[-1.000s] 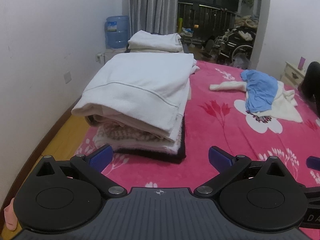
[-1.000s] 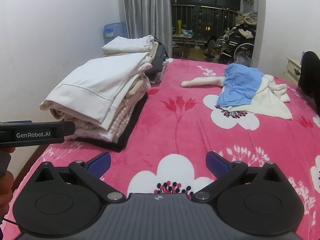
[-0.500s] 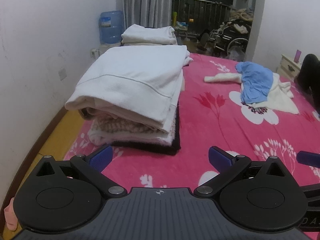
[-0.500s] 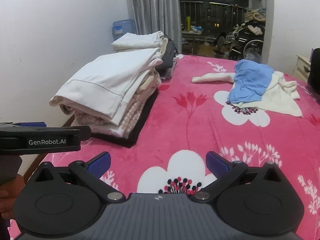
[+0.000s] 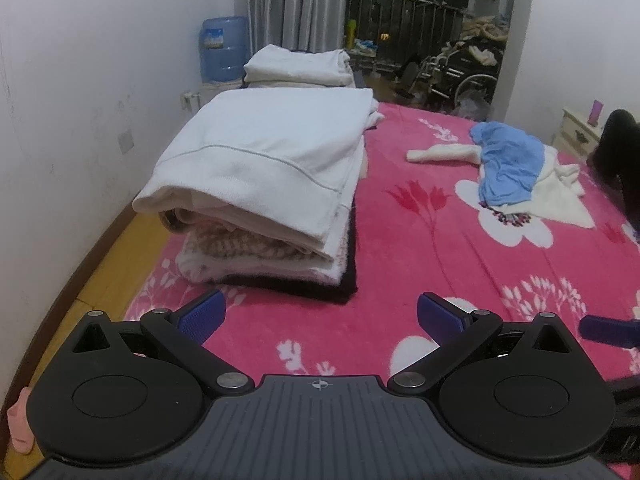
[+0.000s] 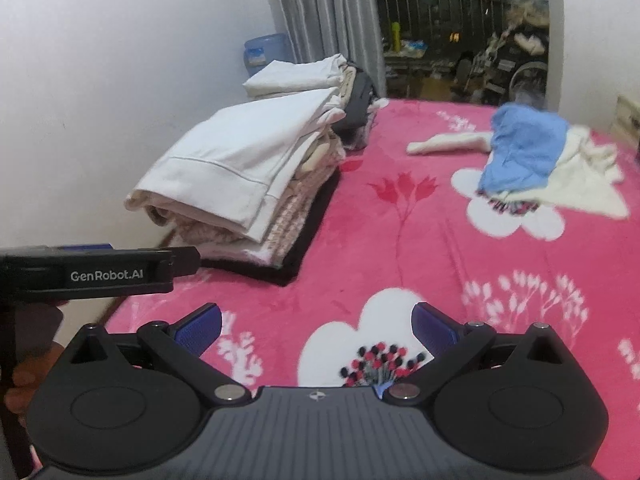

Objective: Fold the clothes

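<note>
Holding both tools empty above the pink floral blanket (image 5: 400, 264), I judge myself between garments: one pile looks finished and the next piece is not yet picked up. My left gripper (image 5: 320, 314) has its blue pads spread wide with nothing between them, and my right gripper (image 6: 316, 322) is spread just as wide, also carrying nothing.

Ahead and to the left of my left tool sits the folded stack (image 5: 272, 184), a white piece on top, fuzzy pinkish layers beneath, a dark one at the bottom. Beyond it, farther along the same side, a second folded pile (image 5: 300, 66) rests near the water bottle (image 5: 224, 48) and the grey curtain (image 5: 296, 4).

What remains to fold lies well ahead and to the right of both tools: a crumpled blue garment (image 6: 524, 148) draped over a cream garment (image 6: 580, 180), with one cream sleeve trailing leftward. Both are loose and rumpled, so I take them as the work left.

My next move, as I see it, calls for carrying both tools forward and rightward across the bare blanket, lowering onto the blue piece first since it lies on top, pinching only its fabric and not the cream layer under it, then dragging it to open blanket to spread flat.
</note>
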Available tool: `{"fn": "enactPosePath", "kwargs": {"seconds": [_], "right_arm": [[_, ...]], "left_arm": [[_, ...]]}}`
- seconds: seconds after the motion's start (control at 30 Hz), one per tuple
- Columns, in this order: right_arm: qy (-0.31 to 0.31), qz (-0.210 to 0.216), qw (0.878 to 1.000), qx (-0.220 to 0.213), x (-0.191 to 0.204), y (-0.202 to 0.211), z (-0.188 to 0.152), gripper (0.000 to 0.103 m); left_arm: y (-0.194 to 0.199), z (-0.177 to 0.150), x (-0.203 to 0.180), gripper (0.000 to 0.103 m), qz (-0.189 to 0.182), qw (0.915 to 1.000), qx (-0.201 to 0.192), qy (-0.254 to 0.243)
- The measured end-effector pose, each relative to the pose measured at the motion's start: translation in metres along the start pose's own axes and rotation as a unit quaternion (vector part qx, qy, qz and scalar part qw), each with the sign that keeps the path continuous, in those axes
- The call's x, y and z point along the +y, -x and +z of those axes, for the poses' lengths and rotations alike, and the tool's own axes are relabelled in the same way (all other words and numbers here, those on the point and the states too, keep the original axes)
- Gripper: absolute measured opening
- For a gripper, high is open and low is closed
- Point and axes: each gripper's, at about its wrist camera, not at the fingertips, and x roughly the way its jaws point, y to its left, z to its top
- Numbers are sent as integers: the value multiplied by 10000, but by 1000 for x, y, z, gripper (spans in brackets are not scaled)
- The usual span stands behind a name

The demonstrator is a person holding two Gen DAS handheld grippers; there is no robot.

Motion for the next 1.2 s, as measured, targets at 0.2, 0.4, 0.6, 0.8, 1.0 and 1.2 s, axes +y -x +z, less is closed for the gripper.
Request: {"fn": "enactPosePath", "kwargs": {"seconds": [0.2,0.4,0.6,0.8,1.0,1.2], "right_arm": [[-334,-70,9994,-49,-16,12,-4,103],[24,-617,9980,-142,-10,17,-12,103],[274,-636,9975,-156,-8,19,-17,103],[382,-631,9972,-157,-6,17,-17,103],[401,-626,9972,-116,-7,14,-18,103],[462,-608,9970,-127,-3,13,-16,103]], "left_arm": [[9,-7,-14,103,-131,9997,-16,-206],[12,-11,-20,103,-50,9997,-8,-257],[16,-15,-25,103,84,9994,-15,-336],[15,-14,-31,103,184,9989,-22,-433],[9,-13,-32,103,315,9982,25,-515],[10,-15,-33,103,313,9980,34,-552]]}}
